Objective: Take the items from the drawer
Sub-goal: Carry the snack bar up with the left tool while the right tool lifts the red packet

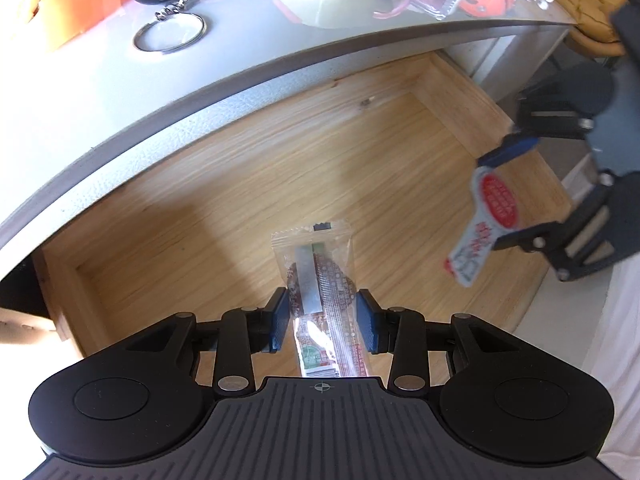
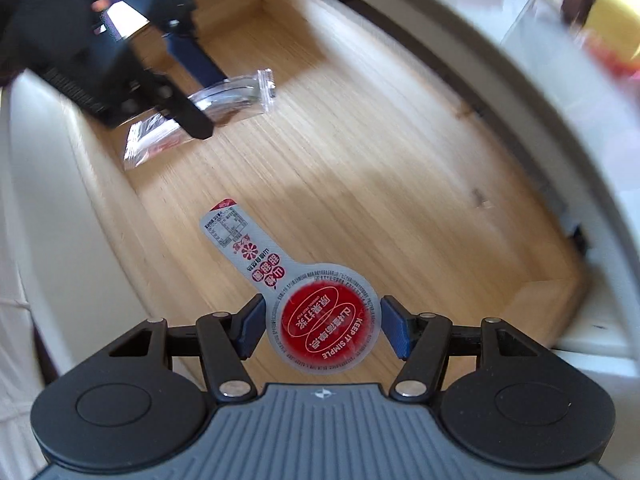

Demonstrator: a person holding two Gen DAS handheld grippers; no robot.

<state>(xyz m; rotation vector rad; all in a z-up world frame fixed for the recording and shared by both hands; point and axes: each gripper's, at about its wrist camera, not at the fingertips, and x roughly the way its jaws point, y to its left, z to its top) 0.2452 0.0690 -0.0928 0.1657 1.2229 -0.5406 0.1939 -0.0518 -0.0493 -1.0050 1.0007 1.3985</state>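
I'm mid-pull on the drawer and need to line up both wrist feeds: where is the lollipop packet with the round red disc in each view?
Left wrist view: the lollipop packet hangs at the right edge, above the drawer, gripped by the right gripper.
Right wrist view: it sits bottom centre, its red disc between the blue pads, its printed tail pointing up-left.
Shared landmark: the wooden drawer floor, and the clear snack packet in the left gripper.

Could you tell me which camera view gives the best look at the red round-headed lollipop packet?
The right wrist view: the lollipop packet fills the foreground between the right tool pads, print legible. The left wrist view shows it small, blurred, at the frame's right edge.
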